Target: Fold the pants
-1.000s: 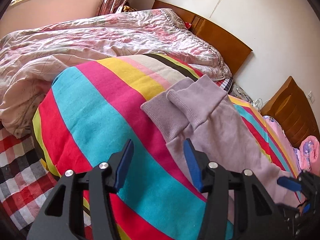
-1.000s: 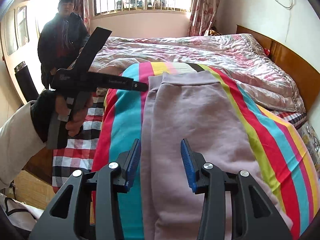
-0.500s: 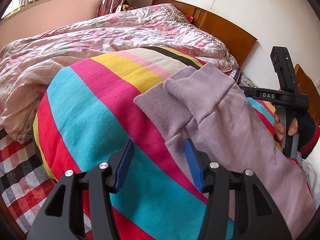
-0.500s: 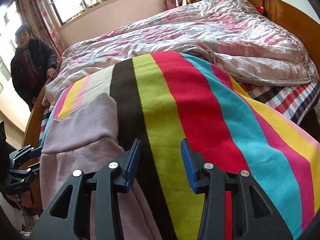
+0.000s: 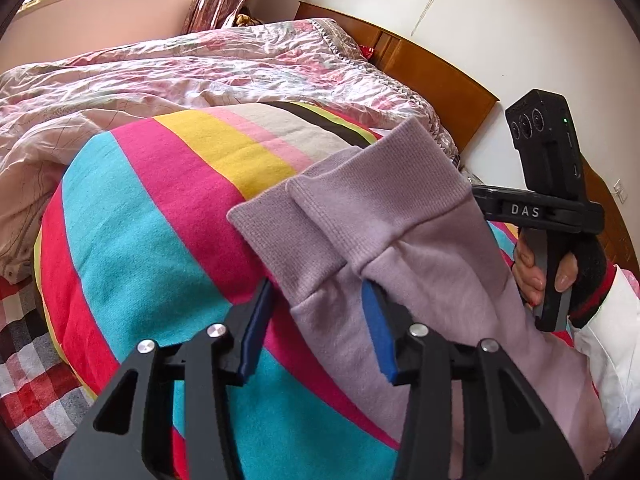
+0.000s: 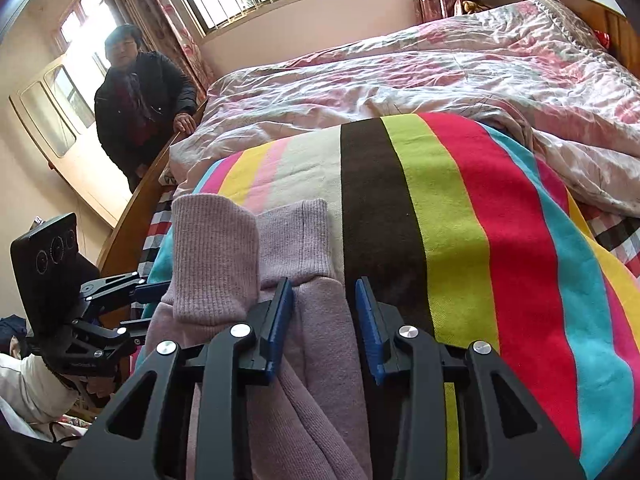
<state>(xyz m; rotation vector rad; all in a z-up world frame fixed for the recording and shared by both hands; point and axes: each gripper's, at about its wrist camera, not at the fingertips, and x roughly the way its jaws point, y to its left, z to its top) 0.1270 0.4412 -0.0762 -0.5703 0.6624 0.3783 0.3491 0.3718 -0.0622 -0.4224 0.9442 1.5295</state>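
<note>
Lilac sweatpants [image 5: 400, 248] lie on a striped blanket [image 5: 132, 240], legs side by side with the ribbed cuffs [image 5: 352, 200] pointing away. My left gripper [image 5: 318, 312] is open, its jaws straddling the left leg's edge just below the cuff. My right gripper [image 6: 324, 312] is open, its jaws around the right leg's edge [image 6: 320, 300] below its cuff [image 6: 296, 236]. The right gripper's body shows in the left wrist view [image 5: 548, 208]; the left gripper's body shows in the right wrist view [image 6: 80, 300].
A rumpled pink floral quilt [image 5: 180, 68] covers the far bed, with a wooden headboard [image 5: 432, 68] behind. A checked sheet [image 5: 24, 352] shows at the left. A person in a dark coat [image 6: 140, 92] stands at the bed's foot rail.
Both grippers moved forward to the cuff end of the pants. The right gripper swung left from over bare blanket to the right leg. Both stayed open.
</note>
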